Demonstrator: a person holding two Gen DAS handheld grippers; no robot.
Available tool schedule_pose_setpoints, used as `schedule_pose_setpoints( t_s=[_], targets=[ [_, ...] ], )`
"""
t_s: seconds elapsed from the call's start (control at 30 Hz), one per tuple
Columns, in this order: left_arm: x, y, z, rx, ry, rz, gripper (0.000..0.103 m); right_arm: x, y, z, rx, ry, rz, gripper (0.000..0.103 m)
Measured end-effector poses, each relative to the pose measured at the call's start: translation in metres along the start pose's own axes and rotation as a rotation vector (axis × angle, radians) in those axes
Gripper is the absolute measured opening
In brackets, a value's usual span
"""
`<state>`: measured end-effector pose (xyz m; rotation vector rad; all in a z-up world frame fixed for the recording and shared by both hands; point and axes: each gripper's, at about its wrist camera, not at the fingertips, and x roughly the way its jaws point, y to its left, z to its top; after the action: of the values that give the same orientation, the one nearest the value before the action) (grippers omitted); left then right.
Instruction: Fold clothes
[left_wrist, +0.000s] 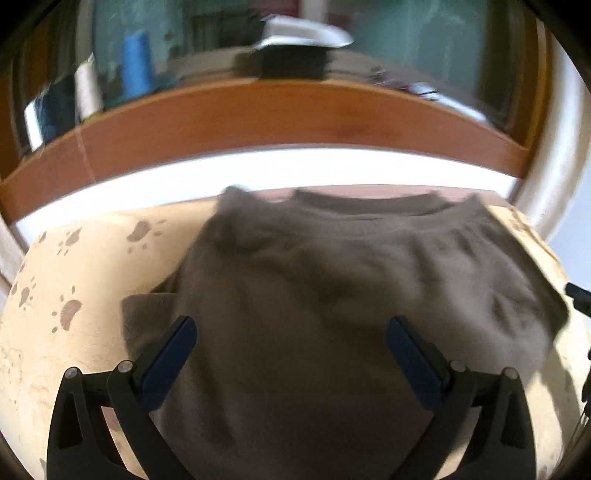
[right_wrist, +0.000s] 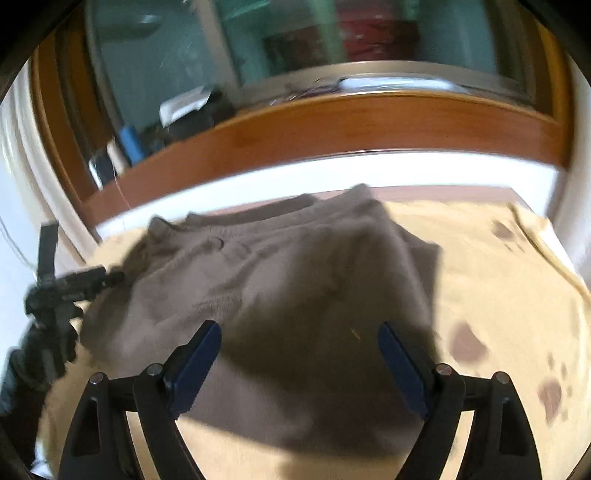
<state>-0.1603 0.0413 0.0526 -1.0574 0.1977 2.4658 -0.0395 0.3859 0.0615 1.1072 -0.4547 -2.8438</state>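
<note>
A grey-brown sweatshirt lies partly folded on a cream sheet with brown paw prints, its collar toward the far edge. My left gripper hovers over the garment's near part, jaws wide apart and nothing between the pads. In the right wrist view the same sweatshirt fills the middle, and my right gripper stands open above its near right portion, holding nothing. The left gripper shows at the left edge of that view, beside the garment's left side. Both views are blurred by motion.
A wooden rail and a white ledge run along the far side of the bed. Behind it are glass, a blue cylinder and a white tray on a dark box. Bare sheet lies to the right.
</note>
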Motion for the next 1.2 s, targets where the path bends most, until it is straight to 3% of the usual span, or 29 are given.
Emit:
schedule_pose_setpoints(
  t_s=[0.13,0.23,0.4,0.63,0.97,1.2],
  targets=[
    [-0.021,-0.048,-0.011,0.064,-0.018,-0.087,0.103,-0.023,-0.037,-0.024,0.193,0.007,0.034,0.089],
    [-0.022,-0.076,-0.018,0.100,-0.003,-0.143,0.103,-0.033,-0.054,-0.041,0.265,0.025,0.048,0.089],
    [-0.017,-0.110,-0.031,0.136,0.017,-0.170,0.103,-0.034,-0.073,-0.056,0.369,0.064,0.092,0.089],
    [-0.009,-0.101,-0.040,0.099,0.027,-0.170,0.103,-0.013,-0.089,-0.061,0.482,0.093,0.152,0.089],
    [0.012,-0.085,-0.050,0.048,0.051,-0.200,0.103,0.014,-0.091,-0.046,0.556,0.092,0.137,0.089],
    [0.010,-0.082,-0.052,0.033,0.054,-0.230,0.103,0.019,-0.089,-0.044,0.596,0.045,0.109,0.086]
  ],
)
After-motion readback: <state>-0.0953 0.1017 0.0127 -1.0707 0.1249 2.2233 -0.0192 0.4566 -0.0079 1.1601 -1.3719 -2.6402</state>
